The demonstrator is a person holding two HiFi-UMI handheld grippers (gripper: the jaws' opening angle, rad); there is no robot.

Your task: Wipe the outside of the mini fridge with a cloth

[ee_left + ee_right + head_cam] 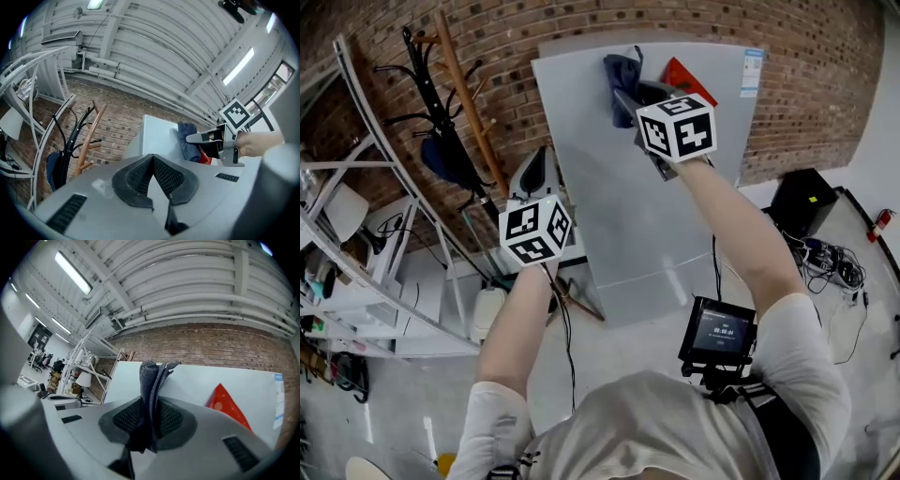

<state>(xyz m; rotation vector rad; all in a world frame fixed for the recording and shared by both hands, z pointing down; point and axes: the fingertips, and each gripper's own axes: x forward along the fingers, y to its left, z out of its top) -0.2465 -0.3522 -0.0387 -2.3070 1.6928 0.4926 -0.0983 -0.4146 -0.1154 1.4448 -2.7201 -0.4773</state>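
The pale grey fridge (637, 197) stands against the brick wall, its door (197, 383) facing me. My right gripper (630, 105) is held high at the door's top, shut on a dark blue-grey cloth (622, 79) that presses against the upper door. The cloth (152, 385) sticks up folded between the right gripper's (151, 420) pads. The cloth (188, 140) also shows beside the fridge top in the left gripper view. My left gripper (154, 176) is shut with nothing in it, held off the fridge's left edge.
A red triangular sticker (686, 77) and a white label (754, 70) sit on the fridge's upper right. A coat stand (450, 103) leans at the left. White shelving (356, 272) fills the far left. A black box (804, 202) and cables (830, 258) lie at the right.
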